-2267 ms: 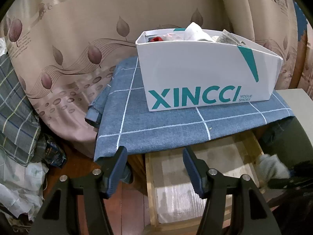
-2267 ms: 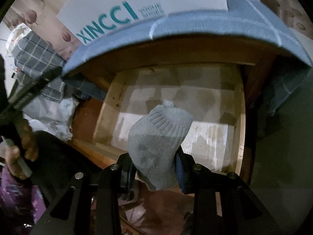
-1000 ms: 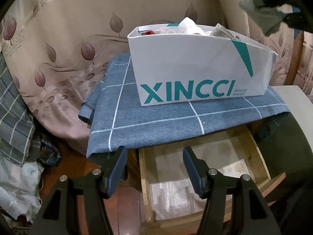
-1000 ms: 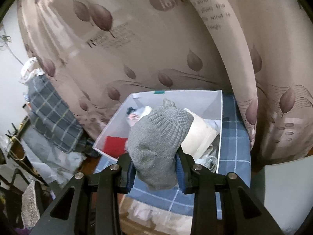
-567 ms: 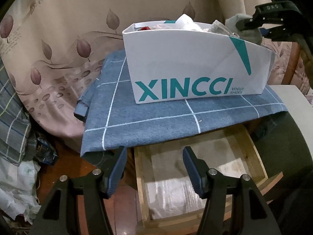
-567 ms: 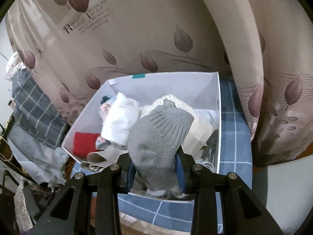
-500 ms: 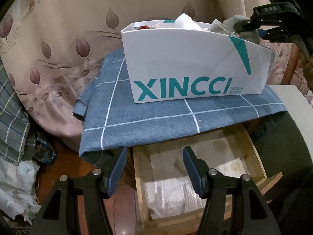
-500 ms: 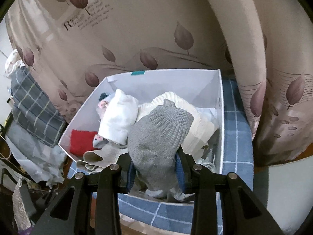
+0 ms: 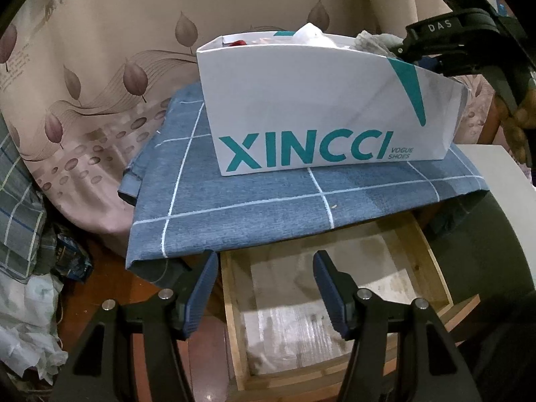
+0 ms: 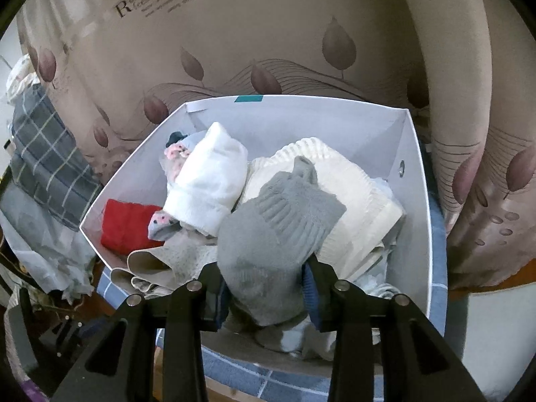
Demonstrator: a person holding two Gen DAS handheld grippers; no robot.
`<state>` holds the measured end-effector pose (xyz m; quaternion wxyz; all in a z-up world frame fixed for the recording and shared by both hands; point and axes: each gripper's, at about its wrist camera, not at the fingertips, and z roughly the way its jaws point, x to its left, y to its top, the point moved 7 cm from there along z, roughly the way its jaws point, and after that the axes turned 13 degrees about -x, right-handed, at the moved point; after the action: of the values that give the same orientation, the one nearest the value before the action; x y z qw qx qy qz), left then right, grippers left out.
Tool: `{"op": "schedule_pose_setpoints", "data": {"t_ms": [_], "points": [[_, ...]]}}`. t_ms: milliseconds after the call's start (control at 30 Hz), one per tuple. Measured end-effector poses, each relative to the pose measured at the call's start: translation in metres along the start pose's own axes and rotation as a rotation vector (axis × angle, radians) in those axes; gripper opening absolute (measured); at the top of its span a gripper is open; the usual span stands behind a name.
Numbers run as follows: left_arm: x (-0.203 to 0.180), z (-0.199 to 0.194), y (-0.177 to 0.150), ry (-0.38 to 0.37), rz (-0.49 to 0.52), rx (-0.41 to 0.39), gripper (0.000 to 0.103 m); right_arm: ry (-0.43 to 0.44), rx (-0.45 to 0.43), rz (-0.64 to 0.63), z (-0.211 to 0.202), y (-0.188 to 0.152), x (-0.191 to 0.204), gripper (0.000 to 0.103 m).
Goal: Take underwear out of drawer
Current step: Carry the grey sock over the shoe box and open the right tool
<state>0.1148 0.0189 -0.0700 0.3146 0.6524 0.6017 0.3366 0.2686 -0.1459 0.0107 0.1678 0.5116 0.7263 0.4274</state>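
Note:
A grey knitted sock (image 10: 278,234) sits between the fingers of my right gripper (image 10: 266,288), whose jaws are opening. The pads still touch the sock, and its upper part rests on the pile of clothes inside the white XINCCI shoe box (image 10: 301,117). The pile holds a white sock (image 10: 211,184), a cream knit piece (image 10: 351,201) and a red item (image 10: 127,224). In the left wrist view my left gripper (image 9: 264,288) hangs open above the pulled-out wooden drawer (image 9: 231,318). Only lining paper shows in the drawer, and nothing is between the left fingers.
The box (image 9: 301,100) stands on a blue checked cloth (image 9: 251,201) that covers the cabinet top above the drawer. A leaf-print curtain (image 9: 100,50) hangs behind. Plaid fabric and bags (image 9: 20,207) lie at the left, and a white surface (image 9: 495,174) is at the right.
My right gripper came down with the grey sock from above the box onto the pile inside it. The sock now slumps against the clothes. The left gripper stayed over the drawer.

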Motion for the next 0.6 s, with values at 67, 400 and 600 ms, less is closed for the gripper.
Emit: {"op": "schedule_pose_setpoints", "data": {"t_ms": [67, 400, 600], "points": [[0.000, 0.000, 0.000, 0.000, 0.000, 0.003, 0.061, 0.001, -0.002, -0.005, -0.001, 0.002, 0.001, 0.036], [0.000, 0.001, -0.001, 0.001, -0.002, 0.004, 0.061, 0.057, -0.083, 0.045, -0.020, 0.017, 0.011, 0.067], [0.000, 0.000, 0.000, 0.001, -0.006, -0.008, 0.061, 0.054, -0.122, 0.009, -0.033, 0.022, 0.022, 0.067]]}}
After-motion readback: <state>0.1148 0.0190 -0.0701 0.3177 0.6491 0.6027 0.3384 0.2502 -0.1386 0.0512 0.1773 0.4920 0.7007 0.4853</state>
